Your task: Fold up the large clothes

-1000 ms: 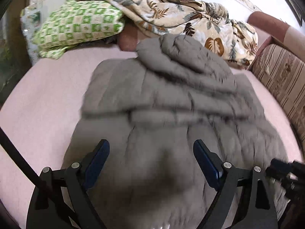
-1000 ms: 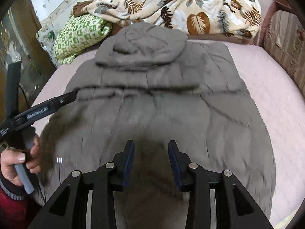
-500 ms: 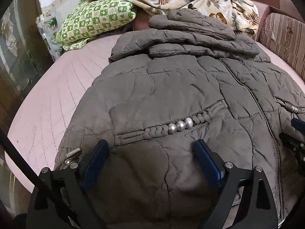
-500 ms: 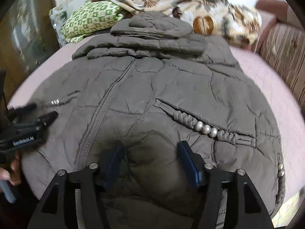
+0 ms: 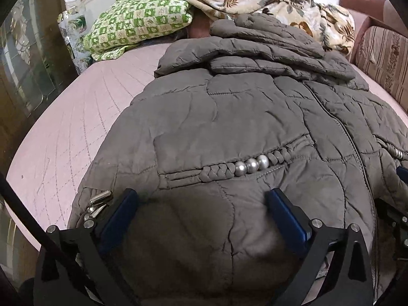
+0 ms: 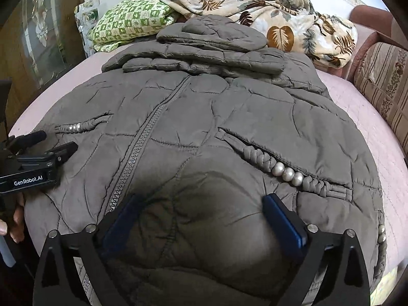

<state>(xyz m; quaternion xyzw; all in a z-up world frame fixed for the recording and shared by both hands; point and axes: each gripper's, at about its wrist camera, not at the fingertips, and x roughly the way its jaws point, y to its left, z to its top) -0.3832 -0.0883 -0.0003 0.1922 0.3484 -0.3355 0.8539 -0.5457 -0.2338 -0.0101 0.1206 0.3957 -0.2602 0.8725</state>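
A large grey quilted jacket (image 5: 242,127) lies front up on the pink bed, zipper closed, hood at the far end; it also shows in the right wrist view (image 6: 204,127). Each pocket has a braid with silver beads (image 5: 251,164). My left gripper (image 5: 201,204) is open, its jaws wide over the jacket's lower left hem. My right gripper (image 6: 201,206) is open over the lower right hem. The left gripper also shows in the right wrist view (image 6: 51,150), at the left edge, held by a hand.
A green checked pillow (image 5: 142,25) and a leaf-print blanket (image 5: 267,2) lie at the head of the pink bed (image 5: 63,127). A striped sofa arm (image 5: 382,58) stands at the right. A wooden glass-panel door (image 6: 38,38) is at the left.
The jacket, back up a second ago, now lies front up with zipper and pockets showing. My right gripper has opened wide. Both grippers sit low over the hem.
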